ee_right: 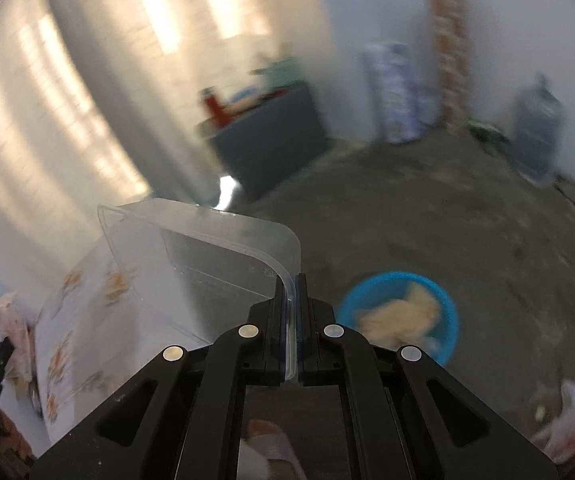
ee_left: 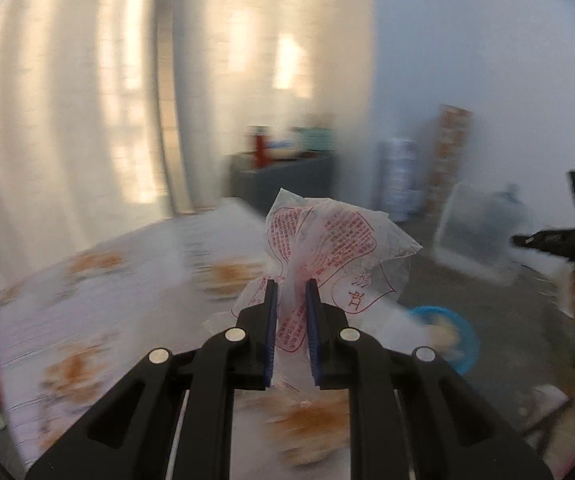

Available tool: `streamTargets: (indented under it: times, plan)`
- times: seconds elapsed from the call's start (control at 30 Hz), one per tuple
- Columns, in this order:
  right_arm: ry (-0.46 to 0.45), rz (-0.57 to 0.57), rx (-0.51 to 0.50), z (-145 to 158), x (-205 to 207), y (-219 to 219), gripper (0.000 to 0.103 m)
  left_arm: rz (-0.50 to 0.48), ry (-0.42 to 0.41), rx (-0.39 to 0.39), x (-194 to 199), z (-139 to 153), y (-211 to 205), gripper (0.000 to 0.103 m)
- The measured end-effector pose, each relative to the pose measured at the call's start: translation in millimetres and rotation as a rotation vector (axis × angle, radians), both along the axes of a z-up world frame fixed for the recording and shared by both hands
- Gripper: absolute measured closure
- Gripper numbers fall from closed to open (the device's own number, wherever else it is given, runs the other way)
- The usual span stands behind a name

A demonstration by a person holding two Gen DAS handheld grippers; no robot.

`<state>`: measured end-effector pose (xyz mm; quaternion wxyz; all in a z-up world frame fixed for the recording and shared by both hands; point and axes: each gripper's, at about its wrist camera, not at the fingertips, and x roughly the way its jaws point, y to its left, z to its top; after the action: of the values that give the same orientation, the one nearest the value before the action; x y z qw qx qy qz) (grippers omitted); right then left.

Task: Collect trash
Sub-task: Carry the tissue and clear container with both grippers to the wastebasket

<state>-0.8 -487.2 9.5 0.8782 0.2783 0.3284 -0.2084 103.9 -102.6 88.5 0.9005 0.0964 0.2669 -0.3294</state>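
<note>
Both claws grip trash: left claw [ee_left: 291, 284] a wrapper [ee_left: 339, 248], right claw [ee_right: 290, 278] a container [ee_right: 207, 256].

The left tongs [ee_left: 291, 292] are black with blue pads, and the thin plastic bag [ee_left: 327, 240] between them is translucent white, printed with red characters and outlines. The right tongs [ee_right: 291, 286] are black too, and the plastic container [ee_right: 207, 256] is clear and colourless. The table [ee_left: 127, 280] wears a white cloth patterned with orange motifs, the basin [ee_right: 443, 300] on the grey floor [ee_right: 467, 232] is bright blue, and the curtains [ee_left: 87, 100] are creamy white.

Wrist views downward (shared blue basin [ee_left: 453, 340])
</note>
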Motion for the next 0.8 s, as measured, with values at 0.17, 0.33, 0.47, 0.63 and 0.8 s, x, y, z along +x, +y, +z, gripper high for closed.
streamTargets:
  times: [0.17, 0.33, 0.47, 0.63, 0.8]
  plan:
    - [0.045, -0.144, 0.091, -50, -55, -49, 0.101, -0.229, 0.086, 0.012, -28, -14, -102, 0.090]
    - [0.078, -0.245, 0.200, -107, -80, -79, 0.101, -0.394, 0.225, 0.070, -53, -59, -197, 0.090]
    - [0.101, -0.286, 0.265, -142, -80, -102, 0.101, -0.426, 0.338, 0.169, -54, -129, -262, 0.090]
    - [0.120, -0.329, 0.309, -165, -86, -126, 0.101, -0.431, 0.400, 0.286, -44, -215, -322, 0.090]
    - [0.146, -0.349, 0.317, -176, -86, -132, 0.101, -0.497, 0.332, 0.363, -33, -270, -363, 0.090]
